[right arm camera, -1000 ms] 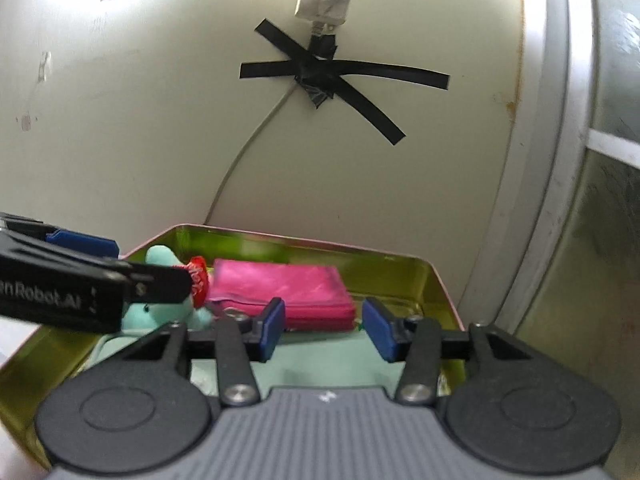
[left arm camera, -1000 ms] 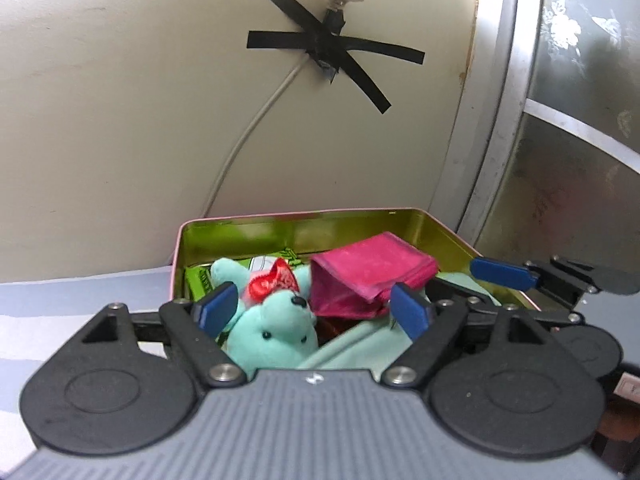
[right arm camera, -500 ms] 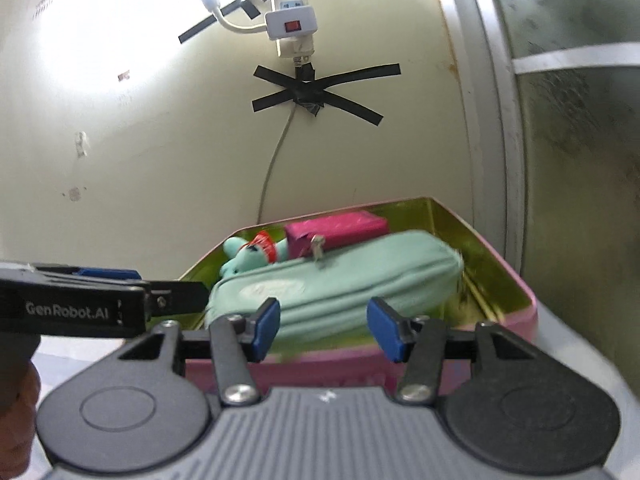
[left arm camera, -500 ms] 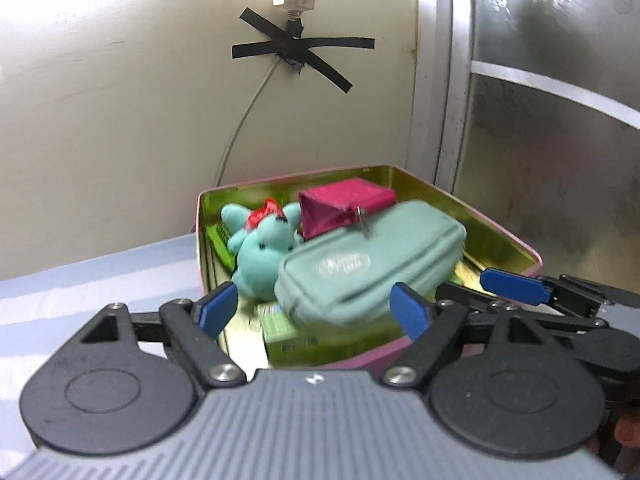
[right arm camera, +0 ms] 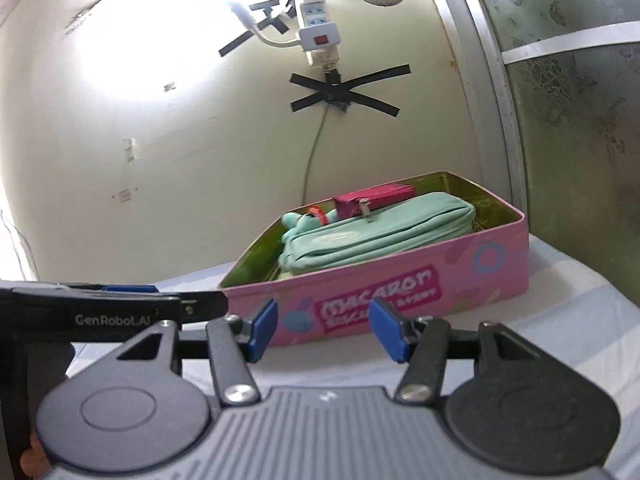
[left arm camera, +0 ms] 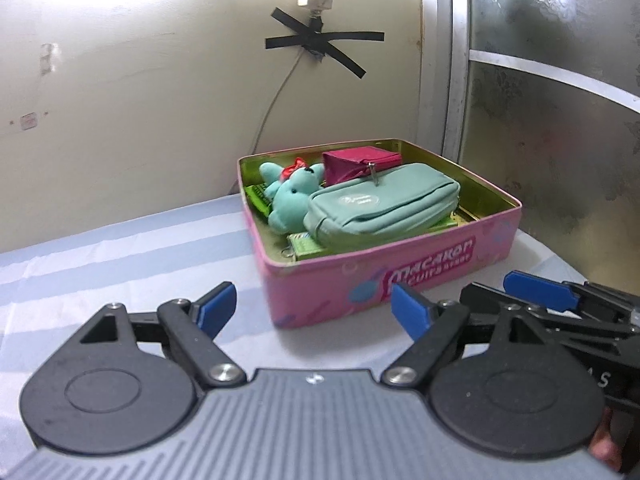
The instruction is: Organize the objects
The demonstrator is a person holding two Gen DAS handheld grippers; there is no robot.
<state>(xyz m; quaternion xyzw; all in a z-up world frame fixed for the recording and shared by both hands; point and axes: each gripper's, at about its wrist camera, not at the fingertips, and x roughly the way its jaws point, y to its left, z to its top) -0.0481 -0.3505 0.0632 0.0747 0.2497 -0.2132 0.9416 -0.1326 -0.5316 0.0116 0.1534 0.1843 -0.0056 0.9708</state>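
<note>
A pink macaron tin (left arm camera: 432, 272) (right arm camera: 460, 276) stands open on the striped cloth near the wall. In it lie a mint zip pouch (left arm camera: 380, 204) (right arm camera: 376, 232), a teal plush bear (left arm camera: 292, 196) (right arm camera: 300, 220), a magenta purse (left arm camera: 360, 160) (right arm camera: 372, 198) and green packets (left arm camera: 304, 244). My left gripper (left arm camera: 316, 312) is open and empty, in front of the tin. My right gripper (right arm camera: 324, 330) is open and empty, also in front of the tin; it shows at the right edge of the left wrist view (left arm camera: 540, 292).
A power strip (right arm camera: 318, 24) hangs on the cream wall, its cord (left arm camera: 276, 96) taped with black strips and running down behind the tin. A frosted glass door (left arm camera: 560, 120) stands to the right. Blue-and-white striped cloth (left arm camera: 120, 264) covers the table.
Both grippers have pulled back out of the tin to the table in front of it. The mint pouch now lies inside the tin over the other things.
</note>
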